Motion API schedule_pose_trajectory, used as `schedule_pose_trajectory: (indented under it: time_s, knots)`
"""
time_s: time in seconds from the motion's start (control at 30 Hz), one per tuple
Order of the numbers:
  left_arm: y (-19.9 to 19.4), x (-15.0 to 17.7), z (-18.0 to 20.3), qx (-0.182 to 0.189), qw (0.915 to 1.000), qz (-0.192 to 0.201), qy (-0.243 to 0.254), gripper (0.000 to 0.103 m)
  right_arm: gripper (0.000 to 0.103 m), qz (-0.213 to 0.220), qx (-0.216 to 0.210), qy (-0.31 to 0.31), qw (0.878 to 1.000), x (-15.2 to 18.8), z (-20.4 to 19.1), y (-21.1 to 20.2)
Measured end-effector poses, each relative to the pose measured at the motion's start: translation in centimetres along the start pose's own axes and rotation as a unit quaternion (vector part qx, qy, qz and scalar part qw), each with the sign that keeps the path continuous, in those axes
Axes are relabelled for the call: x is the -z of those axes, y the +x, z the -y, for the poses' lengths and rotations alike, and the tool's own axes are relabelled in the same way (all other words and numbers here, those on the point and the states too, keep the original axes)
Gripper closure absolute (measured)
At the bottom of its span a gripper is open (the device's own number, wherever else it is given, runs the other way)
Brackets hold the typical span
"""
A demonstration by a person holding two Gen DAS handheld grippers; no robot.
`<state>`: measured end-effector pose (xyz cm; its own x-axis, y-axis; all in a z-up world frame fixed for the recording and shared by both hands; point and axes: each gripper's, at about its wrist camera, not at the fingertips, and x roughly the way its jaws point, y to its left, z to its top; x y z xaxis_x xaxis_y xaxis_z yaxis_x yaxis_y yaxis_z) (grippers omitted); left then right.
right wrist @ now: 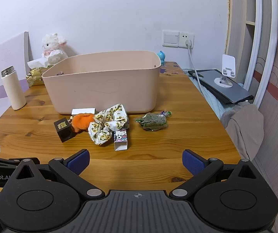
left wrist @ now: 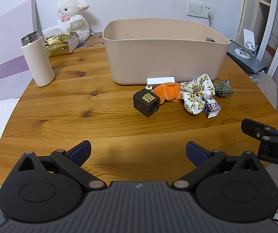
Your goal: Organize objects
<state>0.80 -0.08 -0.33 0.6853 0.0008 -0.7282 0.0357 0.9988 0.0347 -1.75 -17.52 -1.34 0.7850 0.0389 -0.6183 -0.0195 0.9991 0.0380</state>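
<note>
Objects for sorting lie loose on the worktop (right wrist: pixel 177 151), none of them gripped: the left tongs (left wrist: pixel 138 152) and the right tongs (right wrist: pixel 136 161) both hang spread wide and empty over the near edge. Just ahead sit the dark cube (right wrist: pixel 64 130), the orange plush (right wrist: pixel 81 123), the flowered scrunchie (right wrist: pixel 107 126), the small cartoon box (right wrist: pixel 120 139) and, a little apart to the right, the green packet (right wrist: pixel 152 122), with a white box (right wrist: pixel 83 111) against the beige bin (right wrist: pixel 104 89). I judge the job barely begun; the whole cluster remains to go in. Only the left view catches a grey item (left wrist: pixel 210 38) at the bin's inner far corner; only the right view shows a small dark bit (right wrist: pixel 60 73) inside it and a blue toy (right wrist: pixel 161 56) behind.
</note>
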Motion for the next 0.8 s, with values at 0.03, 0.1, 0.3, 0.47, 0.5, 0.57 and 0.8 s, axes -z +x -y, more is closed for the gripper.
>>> schedule_pose_trajectory:
  time_s: [0.03, 0.1, 0.3, 0.47, 0.5, 0.57, 0.8]
  knots:
    - [0.04, -0.02, -0.03, 0.002, 1.0, 0.0, 0.0, 0.0, 0.0, -0.001, 0.0, 0.0, 1.0, 0.02, 0.01, 0.04]
    - [0.04, -0.06, -0.01, 0.006, 1.0, 0.001, 0.001, 0.0, 0.0, 0.0, 0.0, 0.0, 1.0, 0.01, 0.02, 0.05]
    - [0.18, -0.09, 0.14, 0.012, 0.9999, 0.001, 0.007, 0.0, 0.0, 0.001, 0.002, 0.0, 1.0, 0.02, 0.16, 0.24]
    - [0.36, -0.1, 0.02, 0.013, 0.9999, 0.0, 0.003, 0.0, 0.0, -0.005, 0.004, 0.004, 1.0, 0.03, 0.29, 0.66]
    - [0.39, -0.1, 0.01, 0.013, 0.9999, 0.0, 0.004, 0.0, 0.0, -0.005, 0.004, 0.004, 1.0, 0.01, 0.31, 0.7]
    - [0.43, -0.11, 0.0, 0.014, 0.9999, -0.001, 0.004, 0.0, 0.0, -0.005, 0.005, 0.004, 1.0, -0.01, 0.32, 0.74]
    - [0.77, -0.23, -0.05, 0.016, 0.9999, -0.001, 0.003, 0.0, 0.0, -0.003, 0.003, 0.005, 1.0, -0.13, 0.43, 0.9]
